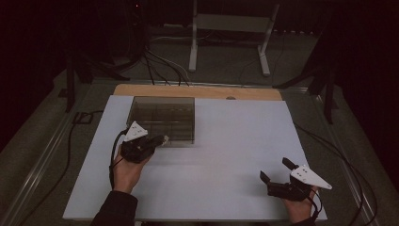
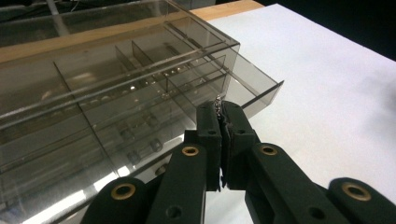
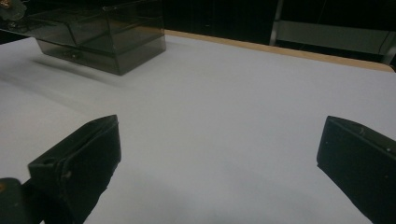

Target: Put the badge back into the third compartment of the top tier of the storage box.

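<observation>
Left claw [image 2: 219, 109]: clenched on a small silvery piece, at the smoky organizer box's [image 1: 162, 117] drawer [image 2: 254, 88] | Right claw [image 1: 277, 170]: released, resting on white counter [image 1: 226, 155]

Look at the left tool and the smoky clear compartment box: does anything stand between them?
Nothing visible does. The left tool, shut on a tiny metal piece, sits right at the open drawer of the compartment box.

White table sheet [image 1: 221, 155] — grey stand [image 1: 226, 28] on floor behind.
</observation>
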A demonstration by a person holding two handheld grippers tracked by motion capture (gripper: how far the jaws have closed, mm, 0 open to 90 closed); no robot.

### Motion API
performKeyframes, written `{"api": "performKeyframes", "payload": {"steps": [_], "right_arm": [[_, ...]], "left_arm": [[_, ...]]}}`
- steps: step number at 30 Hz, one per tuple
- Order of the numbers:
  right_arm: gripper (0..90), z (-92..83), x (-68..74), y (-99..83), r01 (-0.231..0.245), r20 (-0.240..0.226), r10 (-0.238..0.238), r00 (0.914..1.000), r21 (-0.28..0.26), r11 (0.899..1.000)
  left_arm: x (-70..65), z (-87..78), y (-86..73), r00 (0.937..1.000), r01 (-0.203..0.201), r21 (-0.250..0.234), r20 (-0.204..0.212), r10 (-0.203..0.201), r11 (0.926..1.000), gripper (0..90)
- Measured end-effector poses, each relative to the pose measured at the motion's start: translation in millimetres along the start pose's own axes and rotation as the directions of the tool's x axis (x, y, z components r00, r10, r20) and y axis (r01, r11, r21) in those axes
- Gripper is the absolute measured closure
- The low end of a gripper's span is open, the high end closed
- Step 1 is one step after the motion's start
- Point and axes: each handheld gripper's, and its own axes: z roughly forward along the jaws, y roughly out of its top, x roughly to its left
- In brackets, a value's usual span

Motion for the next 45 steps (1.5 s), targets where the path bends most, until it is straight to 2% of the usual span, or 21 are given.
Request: {"api": "performKeyframes", "payload": {"steps": [21,29,45], "right_arm": [[0.0,0.1,-0.3,0.1,-0.001,-0.001,0.001,1.0000,-0.002,1.000],[0.0,0.1,-0.5,0.2,-0.002,-0.001,0.002,1.0000,-0.002,1.000],[0.0,0.0,-0.9,0.2,-0.006,-0.001,0.006,1.0000,-0.002,1.000]], "left_arm": [[-3.5,11.6,15.3,0.9999,-0.007,-0.020,-0.014,0.007,0.9998,88.7],[-3.7,16.9,19.2,0.9999,0.002,-0.033,-0.016,-0.002,0.9995,88.8],[-6.3,30.7,27.4,0.9992,-0.012,-0.020,-0.038,0.011,0.9997,88.8]]}}
